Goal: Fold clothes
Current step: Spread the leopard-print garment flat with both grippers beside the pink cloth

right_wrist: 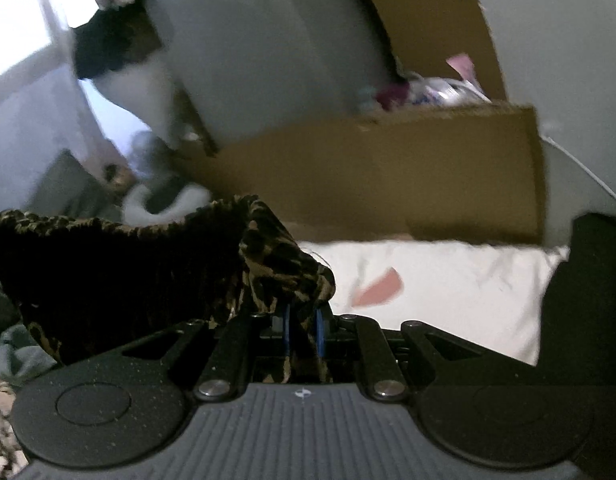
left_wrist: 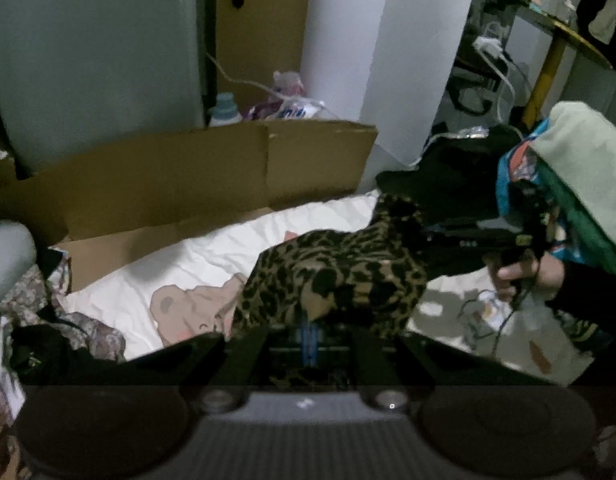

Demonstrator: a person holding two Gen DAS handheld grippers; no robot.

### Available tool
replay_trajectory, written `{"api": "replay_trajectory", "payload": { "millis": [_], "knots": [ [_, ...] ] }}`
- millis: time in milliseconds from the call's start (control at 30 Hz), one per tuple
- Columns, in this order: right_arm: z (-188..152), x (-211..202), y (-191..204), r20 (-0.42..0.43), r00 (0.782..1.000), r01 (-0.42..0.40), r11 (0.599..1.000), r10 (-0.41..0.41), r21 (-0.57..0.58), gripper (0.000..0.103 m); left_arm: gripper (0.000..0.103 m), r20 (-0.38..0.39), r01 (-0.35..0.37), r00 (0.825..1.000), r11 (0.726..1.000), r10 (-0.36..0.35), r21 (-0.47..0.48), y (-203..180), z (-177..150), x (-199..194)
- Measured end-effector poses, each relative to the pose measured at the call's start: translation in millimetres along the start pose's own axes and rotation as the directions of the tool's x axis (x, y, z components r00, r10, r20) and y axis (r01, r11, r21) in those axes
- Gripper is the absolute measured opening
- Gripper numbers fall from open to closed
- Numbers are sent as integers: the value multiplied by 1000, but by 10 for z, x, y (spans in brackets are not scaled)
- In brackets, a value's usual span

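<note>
So the leopard-print garment [left_wrist: 332, 280] is hanging up above the white bed sheet [left_wrist: 211, 256], stretched between both tongs. Left tongs [left_wrist: 310, 330] are pinched fully closed on one edge, right tongs [right_wrist: 303, 320] clamped on the other, blue pads barely apart. Cardboard box [left_wrist: 179, 180] sits right behind the sheet.

Dim indoor light, motion blur, dark fisheye corners
</note>
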State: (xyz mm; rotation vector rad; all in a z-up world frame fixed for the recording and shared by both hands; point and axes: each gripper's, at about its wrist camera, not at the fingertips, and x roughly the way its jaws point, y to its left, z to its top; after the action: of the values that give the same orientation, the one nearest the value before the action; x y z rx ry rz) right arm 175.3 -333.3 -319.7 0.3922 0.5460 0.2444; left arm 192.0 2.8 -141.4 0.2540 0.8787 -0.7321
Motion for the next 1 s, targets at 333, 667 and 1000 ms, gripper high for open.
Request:
{"api": "replay_trajectory", "payload": {
  "millis": [333, 667, 1000],
  "knots": [
    [297, -544, 381, 32, 997, -68, 996, 70, -65, 12, 2, 28, -18, 999, 999, 19, -41, -298, 77, -537],
    [559, -1214, 608, 90, 994, -57, 995, 65, -84, 12, 2, 65, 10, 998, 1000, -9, -24, -620, 219, -1031],
    [560, -1455, 668, 49, 998, -38, 984, 47, -174, 12, 2, 77, 68, 995, 994, -62, -86, -585, 147, -1006]
  ]
}}
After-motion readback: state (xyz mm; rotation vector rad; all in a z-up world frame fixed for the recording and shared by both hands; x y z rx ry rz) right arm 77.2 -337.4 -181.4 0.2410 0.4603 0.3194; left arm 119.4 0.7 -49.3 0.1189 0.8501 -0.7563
